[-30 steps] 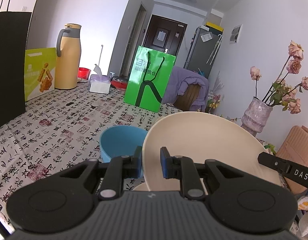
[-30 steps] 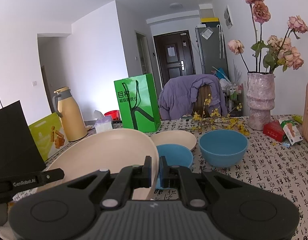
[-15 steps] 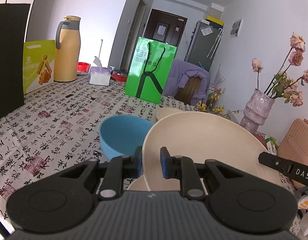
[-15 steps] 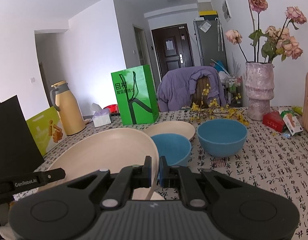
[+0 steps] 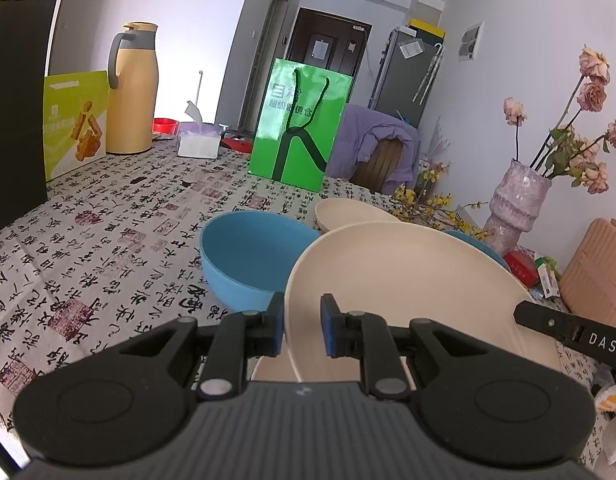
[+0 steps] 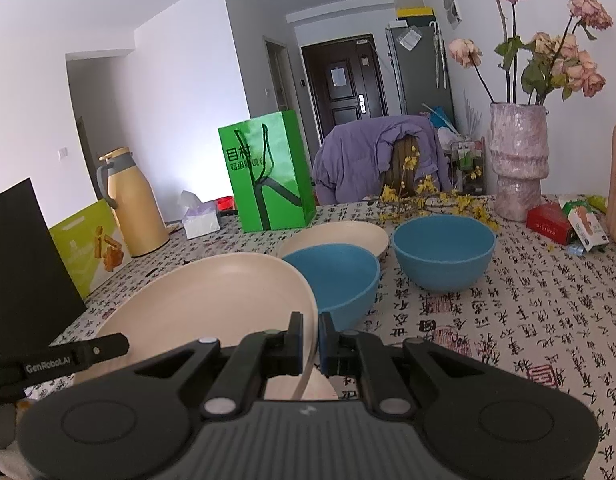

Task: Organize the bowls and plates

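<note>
Lowered slightly, cream plate [image 5: 396,280], smooth, matte, tilted, both jaws clamped on opposite rims, perhaps above another plate

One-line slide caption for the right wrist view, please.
Both grippers, right gripper nearest, hold a cream plate by opposite rims beside two blue bowls.

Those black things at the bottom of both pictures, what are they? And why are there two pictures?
They are two grabbing tools that a person holds, one in each hand. Each has a small camera that looks out along its two fingers, so you get one picture per hand.

The left tool and the right tool both pinch the rim of the same big cream plate, one on each side, and hold it tilted above another cream dish.

On the table, with its cloth covered in writing, sit two blue bowls and a cream bowl. Further back are a green bag, a yellow jug and a vase of flowers.
</note>
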